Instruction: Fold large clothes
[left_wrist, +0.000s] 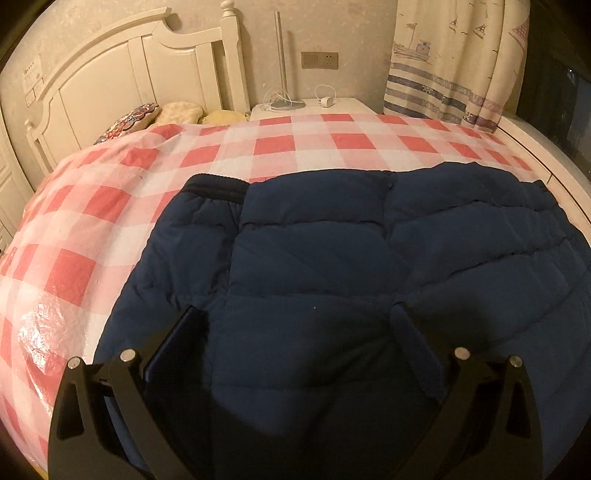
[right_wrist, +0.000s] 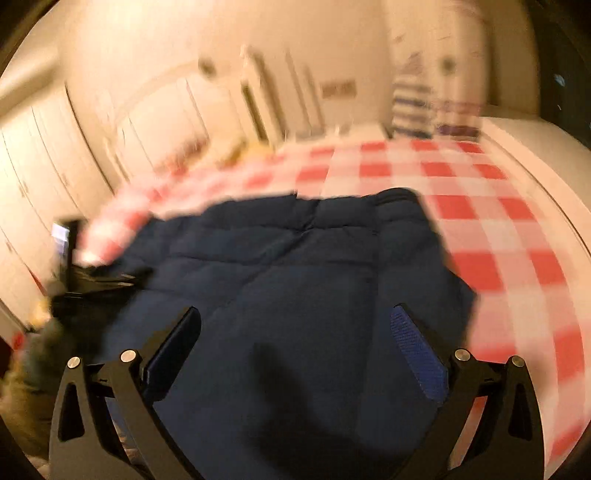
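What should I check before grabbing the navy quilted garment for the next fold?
1. Left gripper open, nothing between its fingers: ok.
2. Right gripper open, nothing held: ok.
3. Navy quilted garment lies flat on the checked bed cover: ok.
4. Elastic waistband visible at the far edge: ok.
5. Right wrist view sharp enough to aim: not ok, motion blur.
6. Near hem within view for a pinch: cannot tell, hidden below both grippers.

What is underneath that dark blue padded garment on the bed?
The navy quilted garment lies on a red-and-white checked cover, which shows all around it. Whatever sits beneath that cover, and the part directly under the garment, is hidden.
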